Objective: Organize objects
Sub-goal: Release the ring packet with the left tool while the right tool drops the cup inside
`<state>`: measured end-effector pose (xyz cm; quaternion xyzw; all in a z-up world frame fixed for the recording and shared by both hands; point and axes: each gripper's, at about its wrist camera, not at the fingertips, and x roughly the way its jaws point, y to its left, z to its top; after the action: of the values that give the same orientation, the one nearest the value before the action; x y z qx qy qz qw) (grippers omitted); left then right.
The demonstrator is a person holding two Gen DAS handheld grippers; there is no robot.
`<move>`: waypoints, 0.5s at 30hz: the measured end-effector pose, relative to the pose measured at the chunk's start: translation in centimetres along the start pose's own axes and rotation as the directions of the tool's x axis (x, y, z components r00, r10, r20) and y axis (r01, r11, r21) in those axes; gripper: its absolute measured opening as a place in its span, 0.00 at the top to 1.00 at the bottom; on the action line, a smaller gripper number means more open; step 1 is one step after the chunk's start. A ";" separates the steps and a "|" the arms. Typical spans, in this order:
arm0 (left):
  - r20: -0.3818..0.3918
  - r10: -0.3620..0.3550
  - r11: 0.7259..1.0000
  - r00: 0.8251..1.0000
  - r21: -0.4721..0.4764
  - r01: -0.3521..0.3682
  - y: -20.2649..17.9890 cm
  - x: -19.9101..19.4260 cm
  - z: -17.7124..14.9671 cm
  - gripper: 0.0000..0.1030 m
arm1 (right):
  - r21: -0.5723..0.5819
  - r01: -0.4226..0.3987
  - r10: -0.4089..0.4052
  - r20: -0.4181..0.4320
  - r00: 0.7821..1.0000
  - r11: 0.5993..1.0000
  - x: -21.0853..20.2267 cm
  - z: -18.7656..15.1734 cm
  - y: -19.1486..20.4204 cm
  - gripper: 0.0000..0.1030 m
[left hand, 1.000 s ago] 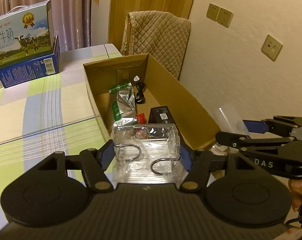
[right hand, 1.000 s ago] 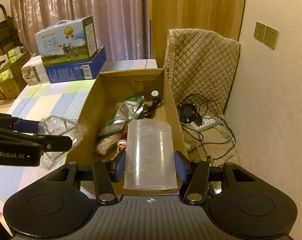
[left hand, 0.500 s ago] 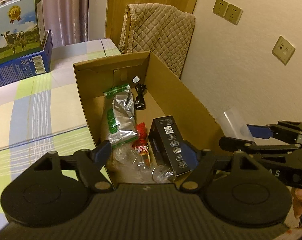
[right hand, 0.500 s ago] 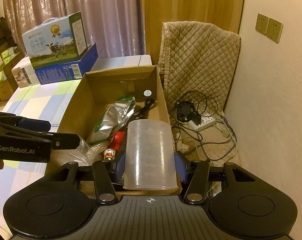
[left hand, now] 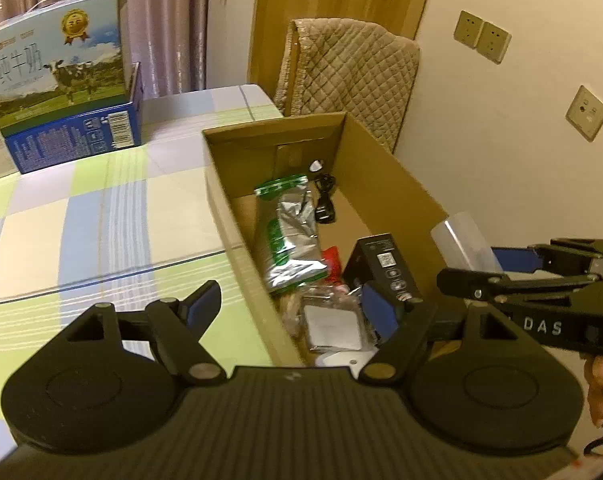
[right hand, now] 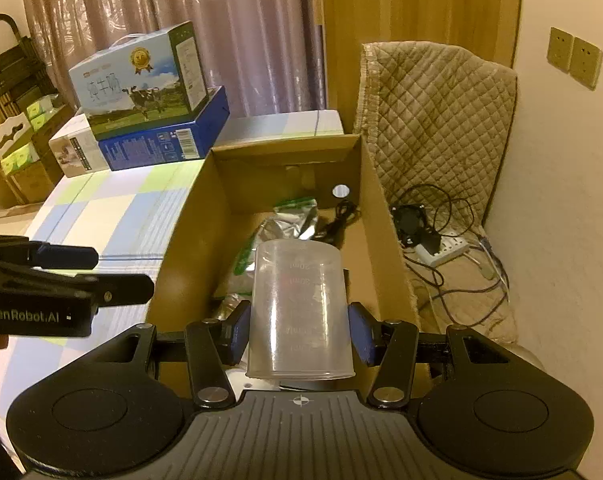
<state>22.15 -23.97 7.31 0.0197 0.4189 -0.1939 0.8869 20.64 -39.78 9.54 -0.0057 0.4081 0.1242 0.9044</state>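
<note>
Now the right tool (right hand: 297, 330) clamps a translucent plastic measuring cup (right hand: 299, 312) upside down over the open brown cardboard box (left hand: 385, 196), apparently ready to drop it in. Its jaws having just been opening, the left tool (left hand: 291, 304) stands released and empty above the clear plastic container (left hand: 333, 326) lying inside. Blur and the tools' black bodies hide the box's near end.

The cardboard box (left hand: 385, 184) is matt brown paperboard. Inside it a foil pouch (left hand: 291, 240) gleams, crinkled and silvery. The measuring cup (right hand: 299, 312) is cloudy, smooth plastic (faint raised markings). A quilted cloth (right hand: 433, 120) looks soft and matt; the milk carton (right hand: 137, 80) is glossy printed card.
</note>
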 end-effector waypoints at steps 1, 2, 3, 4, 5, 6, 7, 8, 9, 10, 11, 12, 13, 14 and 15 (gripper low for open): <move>-0.001 0.008 1.000 1.000 0.000 -0.008 0.2 -0.1 -0.1 0.28 | -0.003 -0.002 0.002 0.000 1.000 1.000 0.2 0.1 0.2 0.53; 0.000 0.017 1.000 1.000 0.000 -0.017 0.4 -0.1 -0.2 0.28 | -0.005 -0.005 0.005 0.001 1.000 1.000 0.3 0.2 0.4 0.53; 0.000 0.024 1.000 1.000 -0.001 -0.024 0.7 -0.2 -0.3 0.27 | -0.007 -0.009 0.009 0.003 1.000 1.000 0.5 0.2 0.6 0.53; -0.001 0.028 1.000 1.000 -0.006 -0.028 0.9 -0.2 -0.4 0.26 | -0.009 -0.014 0.014 0.005 1.000 1.000 0.7 0.3 0.7 0.53; -0.002 0.032 0.999 0.999 -0.013 -0.032 1.2 -0.2 -0.5 0.26 | -0.007 -0.019 0.019 0.005 1.000 1.000 0.9 0.5 0.9 0.53; -0.004 0.035 0.999 0.999 -0.018 -0.035 1.5 -0.2 -0.6 0.26 | -0.003 -0.024 0.024 0.004 1.000 1.000 1.1 0.6 0.9 0.53; -0.006 0.038 0.999 0.999 -0.020 -0.038 1.7 -0.2 -0.7 0.26 | 0.004 -0.031 0.031 0.004 0.999 0.999 1.4 0.7 1.0 0.53; -0.008 0.042 0.999 0.999 -0.023 -0.042 1.9 -0.2 -0.8 0.26 | 0.011 -0.047 0.047 0.005 0.999 0.999 1.7 0.8 1.0 0.53; -0.010 0.045 0.999 0.999 -0.025 -0.046 2.0 -0.2 -0.9 0.26 | 0.018 -0.062 0.062 0.006 0.998 0.998 2.0 0.8 1.0 0.53; -0.011 0.048 0.998 0.999 -0.027 -0.049 2.2 -0.2 -1.0 0.26 | 0.031 -0.073 0.073 0.014 0.997 0.997 2.2 0.8 0.9 0.52; -0.013 0.049 0.998 0.999 -0.028 -0.049 2.3 -0.3 -1.2 0.26 | 0.042 -0.072 0.071 0.022 0.997 0.996 2.2 0.9 0.8 0.52; -0.015 0.048 0.998 0.999 -0.028 -0.049 2.4 -0.3 -1.3 0.25 | 0.053 -0.071 0.069 0.029 0.997 0.996 2.2 0.9 0.7 0.51; -0.016 0.049 0.998 0.999 -0.029 -0.049 2.5 -0.3 -1.5 0.23 | 0.065 -0.072 0.070 0.034 0.997 0.995 2.1 0.8 0.5 0.50; -0.017 0.050 0.998 0.999 -0.031 -0.051 2.6 -0.4 -1.7 0.23 | 0.078 -0.073 0.070 0.037 0.997 0.994 1.9 0.7 0.4 0.50; -0.016 0.052 0.998 0.999 -0.033 -0.053 2.7 -0.6 -2.0 0.21 | 0.088 -0.071 0.068 0.041 0.997 0.994 1.6 0.6 0.2 0.49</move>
<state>21.32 -20.88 6.14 0.0174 0.4284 -0.1634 0.8885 22.06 -39.14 8.73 0.0510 0.3961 0.1372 0.9065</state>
